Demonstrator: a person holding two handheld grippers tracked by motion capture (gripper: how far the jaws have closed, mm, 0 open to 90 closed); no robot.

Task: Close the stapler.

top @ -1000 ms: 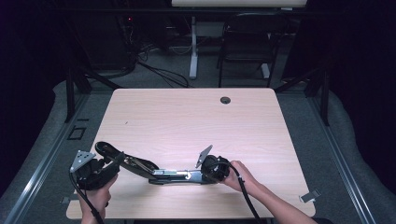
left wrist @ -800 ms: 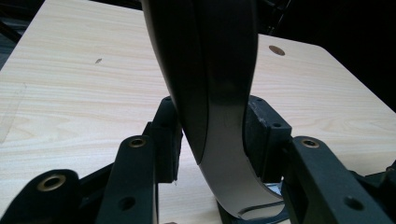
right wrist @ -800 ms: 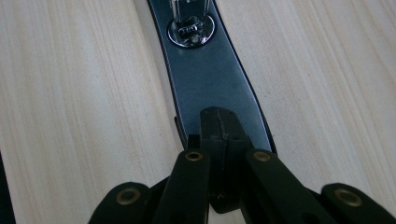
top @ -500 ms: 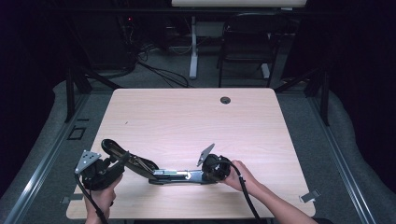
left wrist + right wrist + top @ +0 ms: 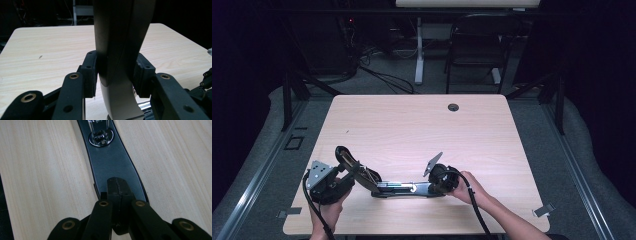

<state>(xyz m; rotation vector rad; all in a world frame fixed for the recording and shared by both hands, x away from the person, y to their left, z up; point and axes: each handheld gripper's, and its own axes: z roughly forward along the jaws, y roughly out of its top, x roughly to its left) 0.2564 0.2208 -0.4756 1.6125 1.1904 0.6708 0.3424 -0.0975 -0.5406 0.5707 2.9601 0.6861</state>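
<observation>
A black stapler [image 5: 399,189] lies near the table's front edge with its base [image 5: 110,157] flat on the wood; the round metal anvil [image 5: 101,137] shows on it. Its upper arm [image 5: 357,170] is swung up and back to the left. My left gripper [image 5: 348,175] is shut on that arm [image 5: 120,37], one pad on each side. My right gripper [image 5: 428,189] is shut, pad against pad, and its tips [image 5: 117,187] rest on the near end of the base.
The light wooden table [image 5: 422,130] has a cable hole [image 5: 453,107] at the back. A dark chair [image 5: 477,45] and cables stand on the floor beyond. Both forearms come in over the front edge.
My left gripper has shifted a little to the right with the stapler's upper arm, which now stands steeper. The right gripper and the base have kept still.
</observation>
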